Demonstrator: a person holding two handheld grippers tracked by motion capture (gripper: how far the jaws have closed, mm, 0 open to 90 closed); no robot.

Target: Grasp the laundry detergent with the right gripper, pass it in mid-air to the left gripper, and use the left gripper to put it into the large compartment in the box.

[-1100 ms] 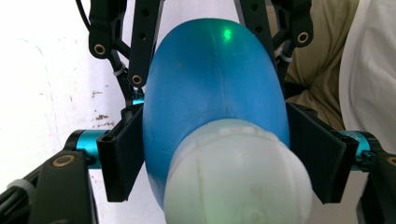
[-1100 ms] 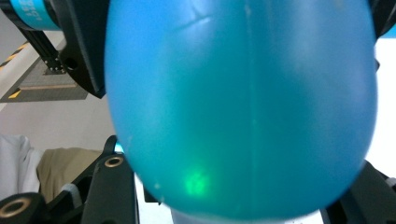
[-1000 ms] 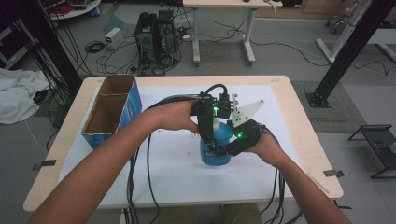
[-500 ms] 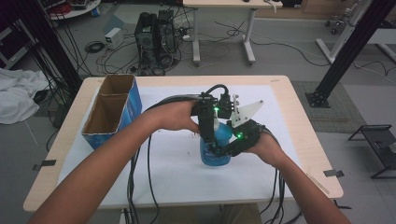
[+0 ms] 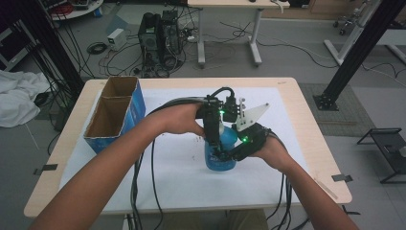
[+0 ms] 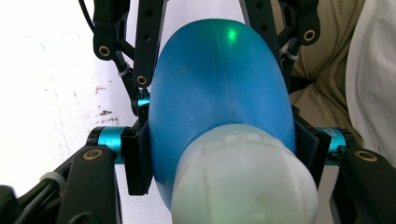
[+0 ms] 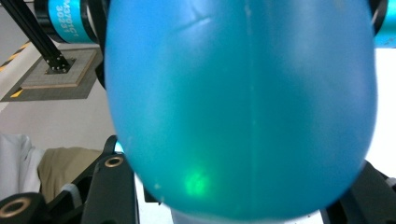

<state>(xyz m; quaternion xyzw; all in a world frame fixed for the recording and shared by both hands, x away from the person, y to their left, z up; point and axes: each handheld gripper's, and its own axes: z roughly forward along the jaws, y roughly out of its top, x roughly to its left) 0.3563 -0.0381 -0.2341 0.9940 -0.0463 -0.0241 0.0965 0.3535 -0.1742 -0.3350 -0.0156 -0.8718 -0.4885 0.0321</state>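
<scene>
The blue bottle (image 5: 221, 152) stands upright on the white table (image 5: 172, 177) between my hands, my right gripper (image 5: 233, 154) clamped on its body from the side while my left gripper (image 6: 224, 154), reaching straight down, has just been closing around its shoulder below the white cap (image 6: 243, 182).

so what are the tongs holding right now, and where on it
Both hold the blue bottle. The left tongs, whose jaws have just been closing, clamp its upper body below the white cap; the right tongs grip its lower body.

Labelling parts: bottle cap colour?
White, on the blue bottle; the cap shows best in the left gripper view.
</scene>
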